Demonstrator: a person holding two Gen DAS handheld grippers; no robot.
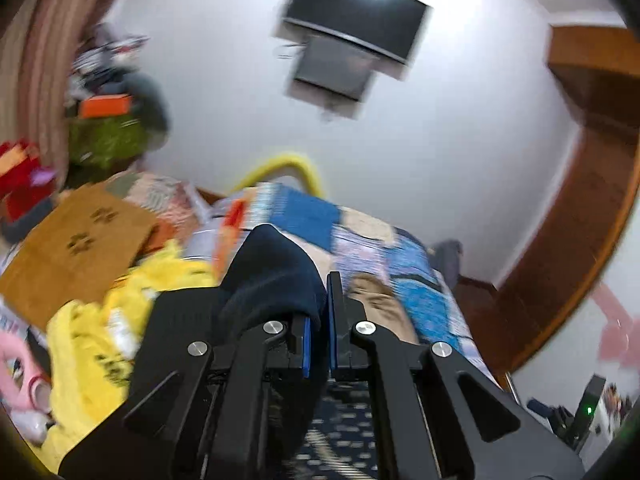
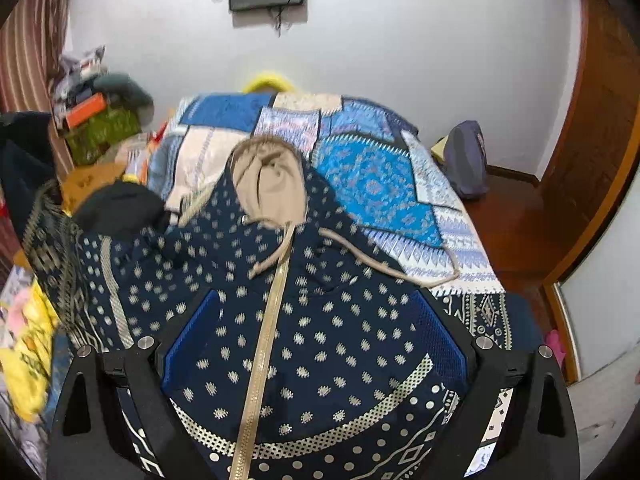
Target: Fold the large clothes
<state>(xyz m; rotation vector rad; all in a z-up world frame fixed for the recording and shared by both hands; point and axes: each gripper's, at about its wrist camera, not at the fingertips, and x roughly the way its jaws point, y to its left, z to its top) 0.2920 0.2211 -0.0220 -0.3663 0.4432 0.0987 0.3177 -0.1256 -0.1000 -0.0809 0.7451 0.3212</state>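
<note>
Lying lengthwise ahead, zip pointing away: navy hoodie (image 2: 304,320) on patchwork bedspread (image 2: 380,184).
Left gripper (image 1: 319,320) pinching its navy fabric; right gripper (image 2: 316,344) spread wide, hovering over its chest.

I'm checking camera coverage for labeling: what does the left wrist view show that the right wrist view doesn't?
Only the left wrist view shows the left tongs shut on a dark navy fabric fold, plus the wall TV.

Only the right wrist view shows the open right tongs over the patterned navy hoodie, its gold zipper, beige hood lining and a purple backpack.

Both show the patchwork bedspread, yellow clothing and white wall.
</note>
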